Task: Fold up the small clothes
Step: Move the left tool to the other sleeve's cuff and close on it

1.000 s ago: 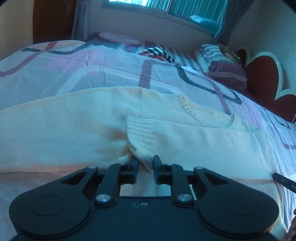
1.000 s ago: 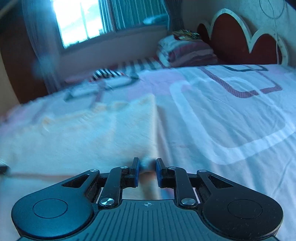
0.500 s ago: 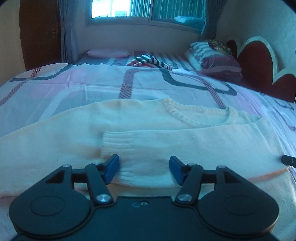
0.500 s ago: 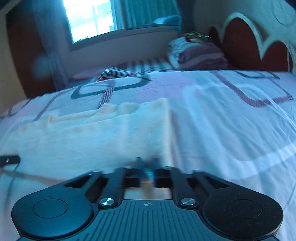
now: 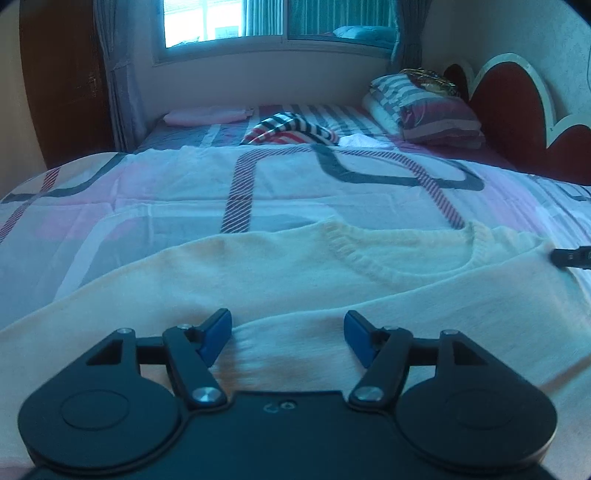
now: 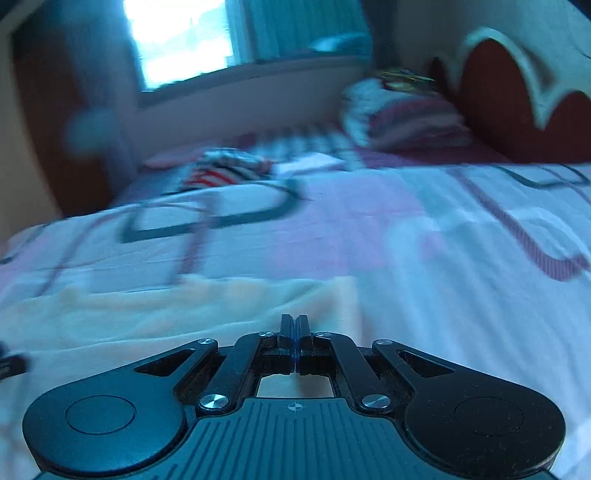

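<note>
A cream knit sweater (image 5: 280, 269) lies flat on the patterned bedsheet (image 5: 155, 192), its ribbed neckline (image 5: 399, 273) toward the right. A sleeve is folded across its body. My left gripper (image 5: 288, 332) hovers low over that folded sleeve. Its jaws are opening, and the blue pads (image 5: 216, 332) stand wide apart without pressing the cloth. The right gripper's tip (image 5: 570, 256) shows at the sweater's right shoulder. In the blurred right wrist view my right gripper (image 6: 294, 325) is shut pad to pad over the sweater's edge (image 6: 221, 306), with no cloth seen between the pads.
A striped garment (image 5: 291, 129) and a pink cloth (image 5: 207, 114) lie at the far end of the bed. Stacked pillows (image 5: 424, 110) rest by the red scalloped headboard (image 5: 513, 110). A window (image 5: 280, 18) and a dark wooden panel (image 5: 62, 81) stand behind.
My left gripper let go of the sleeve cuff, spread its jaws wide and rolled level. My right gripper closed fully and slid sideways along the sweater's edge.
</note>
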`<state>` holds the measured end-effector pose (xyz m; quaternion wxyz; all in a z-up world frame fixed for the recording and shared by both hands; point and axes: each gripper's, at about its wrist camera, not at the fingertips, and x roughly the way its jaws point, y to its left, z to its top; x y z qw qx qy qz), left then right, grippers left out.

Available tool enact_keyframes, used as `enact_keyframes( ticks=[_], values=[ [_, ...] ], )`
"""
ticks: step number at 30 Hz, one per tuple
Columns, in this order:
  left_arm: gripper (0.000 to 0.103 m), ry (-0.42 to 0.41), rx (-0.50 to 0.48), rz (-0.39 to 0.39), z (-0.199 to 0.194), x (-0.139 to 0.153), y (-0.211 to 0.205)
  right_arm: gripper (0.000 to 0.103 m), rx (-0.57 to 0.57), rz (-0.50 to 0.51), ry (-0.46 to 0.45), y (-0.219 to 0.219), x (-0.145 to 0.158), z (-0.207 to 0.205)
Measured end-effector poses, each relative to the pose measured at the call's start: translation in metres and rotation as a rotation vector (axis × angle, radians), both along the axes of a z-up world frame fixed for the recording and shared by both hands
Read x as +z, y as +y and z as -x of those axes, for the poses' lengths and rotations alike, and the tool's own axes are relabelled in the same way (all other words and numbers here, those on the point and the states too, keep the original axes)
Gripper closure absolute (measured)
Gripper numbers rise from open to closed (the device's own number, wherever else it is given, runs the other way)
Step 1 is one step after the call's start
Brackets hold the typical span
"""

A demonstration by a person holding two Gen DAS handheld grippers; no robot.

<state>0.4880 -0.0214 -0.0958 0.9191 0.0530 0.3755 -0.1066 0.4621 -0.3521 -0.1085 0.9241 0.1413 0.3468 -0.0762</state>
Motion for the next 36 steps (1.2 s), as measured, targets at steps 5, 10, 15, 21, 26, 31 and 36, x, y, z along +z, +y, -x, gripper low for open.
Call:
enact_keyframes(
  ticks=[5, 10, 15, 21, 26, 31, 36],
  values=[
    [0.036, -0.003, 0.010, 0.002, 0.000, 0.000, 0.006, 0.103, -0.070, -0.070, 0.020, -0.041, -0.004, -0.002],
    [0.033, -0.042, -0.033, 0.006, 0.009, 0.011, -0.009, 0.103, -0.045, -0.063, -0.044, -0.036, 0.015, 0.012],
    [0.032, 0.003, -0.031, -0.043, 0.010, 0.000, -0.019, 0.103, 0.004, -0.046, 0.041, -0.024, -0.002, 0.006],
    [0.034, -0.056, -0.015, 0.011, 0.044, 0.017, -0.012, 0.103, 0.054, -0.031, -0.028, -0.008, 0.026, 0.060],
    [0.032, 0.005, -0.014, 0.001, 0.052, -0.001, -0.017, 0.103, 0.097, -0.007, 0.041, 0.017, 0.002, 0.088],
    [0.031, -0.019, 0.045, 0.031, 0.064, 0.014, 0.001, 0.103, 0.072, -0.016, -0.016, 0.021, 0.024, 0.101],
    [0.033, -0.033, 0.211, 0.081, 0.091, 0.024, 0.066, 0.103, 0.040, -0.074, 0.013, 0.016, 0.023, 0.120]
  ],
)
